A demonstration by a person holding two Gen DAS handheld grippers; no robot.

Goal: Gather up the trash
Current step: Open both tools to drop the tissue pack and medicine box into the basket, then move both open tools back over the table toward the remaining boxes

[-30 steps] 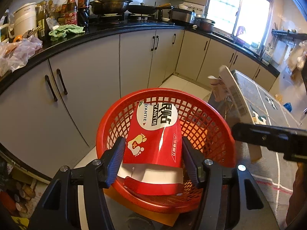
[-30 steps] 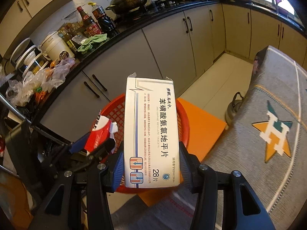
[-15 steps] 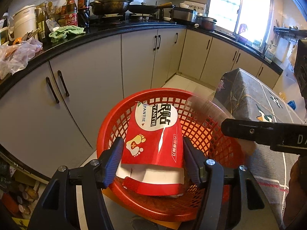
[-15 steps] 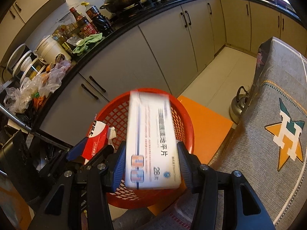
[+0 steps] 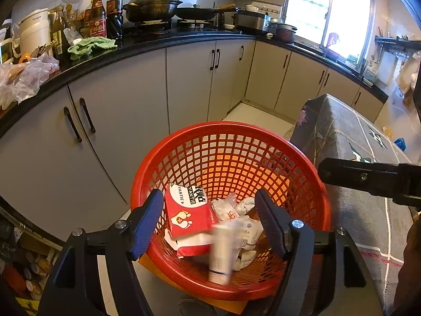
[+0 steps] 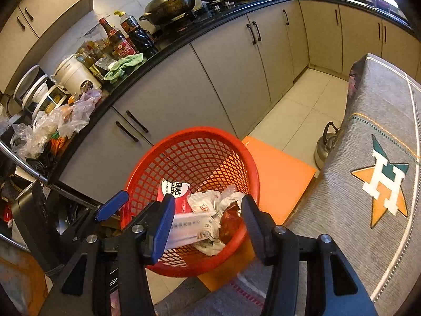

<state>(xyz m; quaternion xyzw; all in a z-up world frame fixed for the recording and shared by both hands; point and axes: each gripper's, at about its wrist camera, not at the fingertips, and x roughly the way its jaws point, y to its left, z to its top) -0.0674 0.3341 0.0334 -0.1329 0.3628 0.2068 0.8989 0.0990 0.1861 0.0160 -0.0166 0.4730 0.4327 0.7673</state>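
Observation:
A red mesh basket [image 5: 310, 173] [image 6: 236, 150] stands on an orange stool [image 6: 281, 176]. In it lie a red and white box [image 5: 188, 210] [image 6: 175, 191], a white medicine box [image 5: 221, 252] [image 6: 190, 227], blurred in the left wrist view, and crumpled wrappers [image 5: 244, 223] [image 6: 223, 202]. My left gripper [image 5: 208, 221] is open and empty above the basket's near rim. My right gripper [image 6: 208, 223] is open and empty above the basket. The left gripper's blue fingertip [image 6: 111, 205] shows in the right wrist view.
Grey cabinets [image 5: 126, 131] under a black counter [image 5: 158, 42] with bottles, a wok and plastic bags run behind. A table with a grey cloth [image 6: 373, 184] [image 5: 355, 144] stands to the right, and a kettle [image 6: 325, 144] sits on the floor beside it.
Both grippers opened. The red and white box fell from the left gripper and the white medicine box from the right gripper, both into the basket.

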